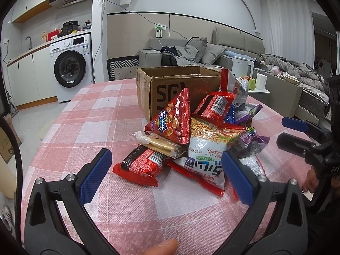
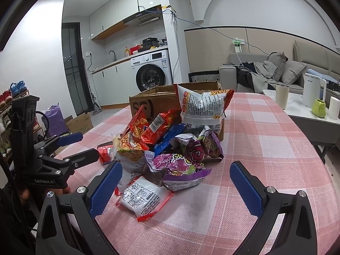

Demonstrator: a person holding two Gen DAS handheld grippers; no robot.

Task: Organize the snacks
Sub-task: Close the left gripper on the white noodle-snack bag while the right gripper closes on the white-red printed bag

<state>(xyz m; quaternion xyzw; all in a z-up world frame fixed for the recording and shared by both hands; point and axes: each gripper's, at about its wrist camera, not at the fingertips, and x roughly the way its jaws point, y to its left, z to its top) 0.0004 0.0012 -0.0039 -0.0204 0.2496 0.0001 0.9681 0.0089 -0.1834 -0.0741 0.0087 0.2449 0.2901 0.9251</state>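
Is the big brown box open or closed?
Open. The cardboard box has its top flaps up and you can see its inside walls. What's inside cannot be told.

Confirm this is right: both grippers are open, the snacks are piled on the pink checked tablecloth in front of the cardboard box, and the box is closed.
One thing is wrong: the cardboard box is open, flaps up, as the right wrist view shows. The snack pile does lie before it on the pink checked tablecloth, and left gripper and right gripper are open.

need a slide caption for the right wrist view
Open right gripper faces a heap of snack packets before a cardboard box on a pink checked table.
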